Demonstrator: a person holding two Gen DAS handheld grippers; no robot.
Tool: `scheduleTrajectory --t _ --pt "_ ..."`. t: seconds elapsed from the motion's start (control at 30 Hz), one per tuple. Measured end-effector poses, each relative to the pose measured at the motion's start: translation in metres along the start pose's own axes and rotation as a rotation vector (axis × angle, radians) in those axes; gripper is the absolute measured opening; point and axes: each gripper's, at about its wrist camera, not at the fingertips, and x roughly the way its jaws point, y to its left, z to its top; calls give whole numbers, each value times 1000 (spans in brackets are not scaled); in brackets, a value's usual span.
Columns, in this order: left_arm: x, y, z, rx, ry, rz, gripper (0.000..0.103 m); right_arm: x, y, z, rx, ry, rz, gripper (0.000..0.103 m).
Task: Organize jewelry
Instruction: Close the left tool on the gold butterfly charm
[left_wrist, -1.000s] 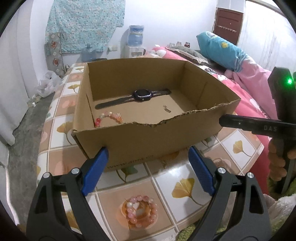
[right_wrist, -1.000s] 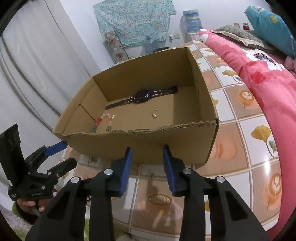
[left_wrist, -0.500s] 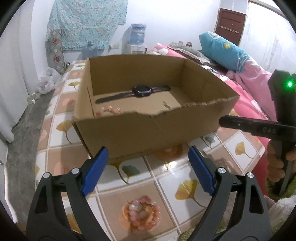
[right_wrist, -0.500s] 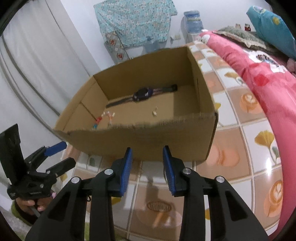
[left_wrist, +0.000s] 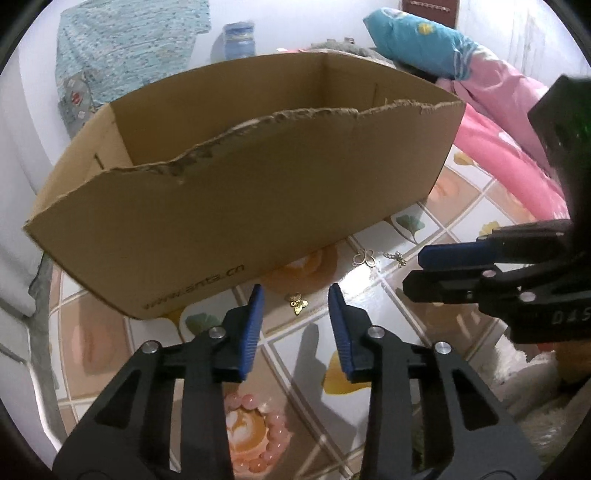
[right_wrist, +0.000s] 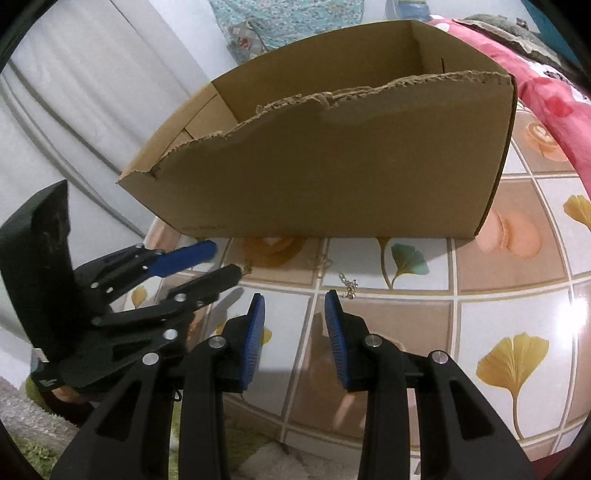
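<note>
Left gripper (left_wrist: 295, 304) closing over gold charm (left_wrist: 298, 303), nr cardboard box (left_wrist: 258, 192)

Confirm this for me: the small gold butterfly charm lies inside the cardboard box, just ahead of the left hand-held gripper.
Not quite. The gold butterfly charm lies on the tiled tabletop outside the cardboard box, in front of its near wall. It is just ahead of the left hand-held gripper, as the left wrist view shows.

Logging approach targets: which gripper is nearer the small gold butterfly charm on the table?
Left. The left gripper is closing right around the gold butterfly charm; the right gripper points in from its right, near a silver chain.
</note>
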Motion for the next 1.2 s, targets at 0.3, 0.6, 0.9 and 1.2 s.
scheduleTrajectory --t 0.3,0.6,0.9,1.2 --pt "19 -3 -3 70 56 42 20 4 -9 2 18 14 15 33" --pt "23 -9 0 131 62 40 20 9 -18 13 38 24 13 33" --pt "25 -19 -2 168 44 30 6 15 -12 17 31 33 2 33" --pt "21 -12 -3 132 28 35 6 17 8 15 -32 27 -21 33"
